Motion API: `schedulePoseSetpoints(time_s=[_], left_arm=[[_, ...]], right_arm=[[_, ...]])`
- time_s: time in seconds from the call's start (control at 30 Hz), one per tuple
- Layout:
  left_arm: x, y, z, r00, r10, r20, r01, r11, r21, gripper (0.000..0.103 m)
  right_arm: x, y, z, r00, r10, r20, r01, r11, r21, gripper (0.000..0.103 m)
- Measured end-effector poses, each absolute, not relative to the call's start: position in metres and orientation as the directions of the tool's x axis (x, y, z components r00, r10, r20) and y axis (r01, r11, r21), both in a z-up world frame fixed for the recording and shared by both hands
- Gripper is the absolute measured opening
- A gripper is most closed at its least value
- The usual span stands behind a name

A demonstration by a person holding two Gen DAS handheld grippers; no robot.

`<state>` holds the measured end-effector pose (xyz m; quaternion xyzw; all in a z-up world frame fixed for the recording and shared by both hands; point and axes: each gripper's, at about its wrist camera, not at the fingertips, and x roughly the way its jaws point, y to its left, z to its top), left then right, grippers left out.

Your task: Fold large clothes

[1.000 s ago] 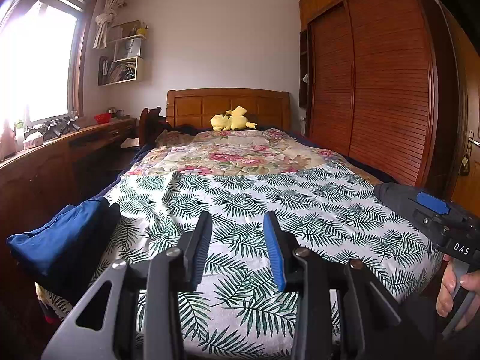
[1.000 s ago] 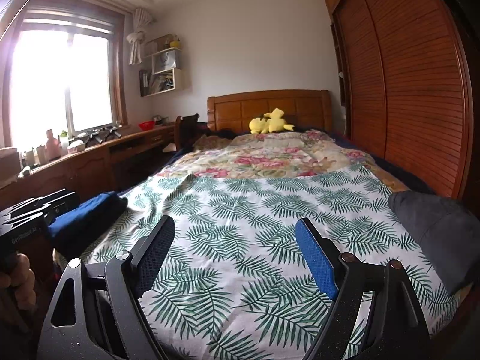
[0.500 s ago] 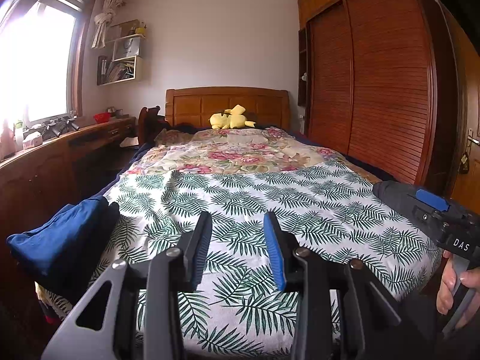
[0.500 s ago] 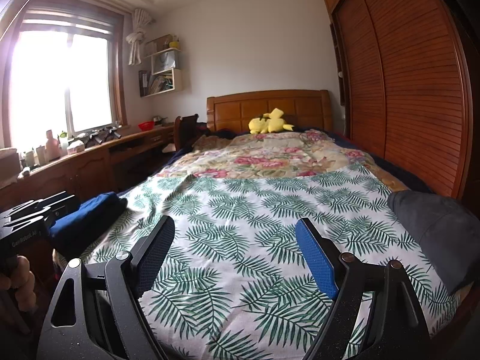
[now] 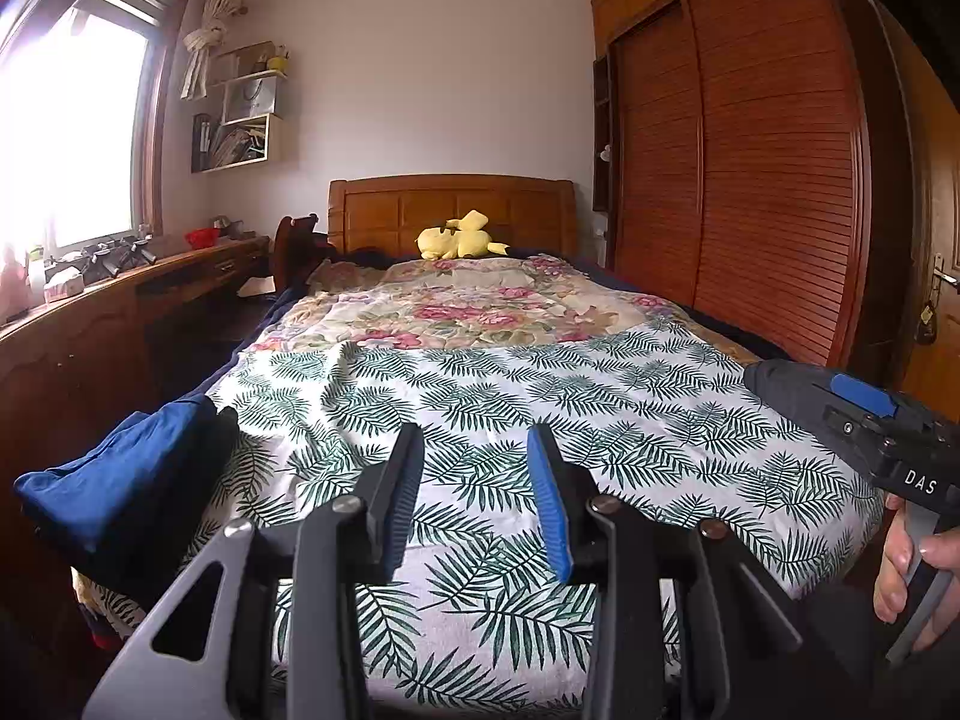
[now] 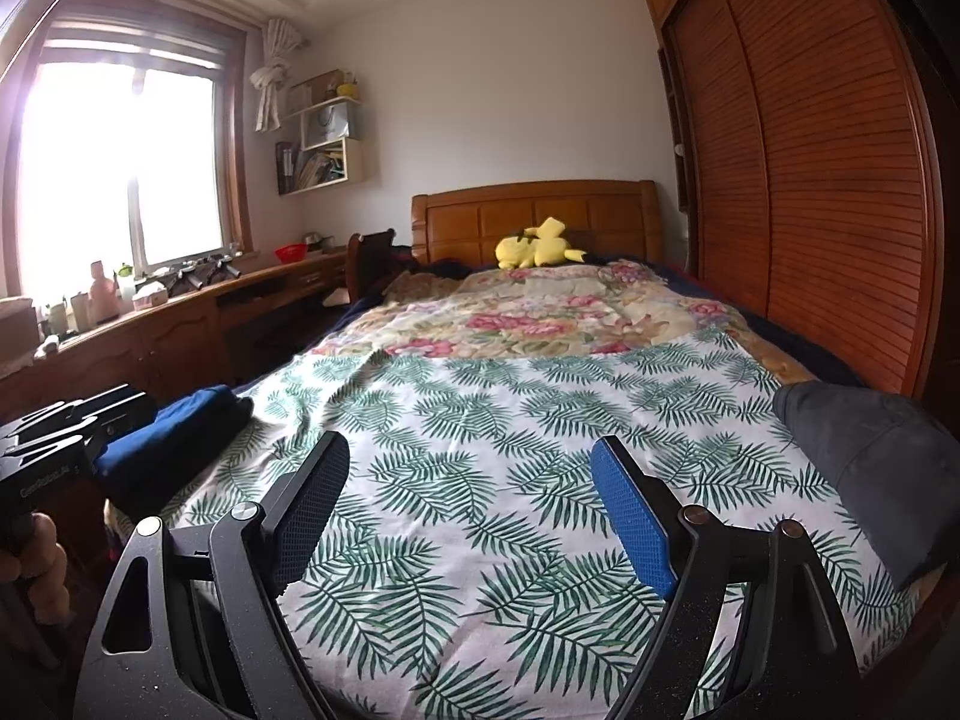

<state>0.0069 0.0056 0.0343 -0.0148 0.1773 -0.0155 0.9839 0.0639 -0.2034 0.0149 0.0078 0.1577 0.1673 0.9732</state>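
Observation:
A blue garment [image 5: 114, 474] lies bunched at the bed's near left corner; it also shows in the right wrist view [image 6: 180, 426]. A dark grey garment [image 6: 870, 468] lies at the near right edge, and shows in the left wrist view [image 5: 780, 384]. My left gripper [image 5: 474, 462] is open and empty above the palm-leaf sheet [image 5: 480, 396]. My right gripper [image 6: 471, 468] is wide open and empty above the same sheet [image 6: 480, 420]. Each gripper shows at the edge of the other's view.
A floral quilt [image 5: 480, 312] and a yellow plush toy [image 5: 459, 237] lie toward the wooden headboard [image 5: 450, 204]. A long wooden desk [image 5: 90, 324] runs along the left under the window. A slatted wardrobe [image 5: 750, 180] stands on the right.
Both views have shifted very slightly; the grippers stay open and hover over the foot of the bed. Nothing was taken hold of.

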Motion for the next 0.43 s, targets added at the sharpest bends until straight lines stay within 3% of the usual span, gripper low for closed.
schedulePoseSetpoints(time_s=[0.43], left_arm=[[0.0073,0.0079,0.0369,0.937,-0.036,-0.347,0.024,0.999,-0.04,0.035]], right_arm=[[0.0655,-0.2033,0.0163,0.895,0.325,-0.305,-0.319,0.945,0.07,0.085]])
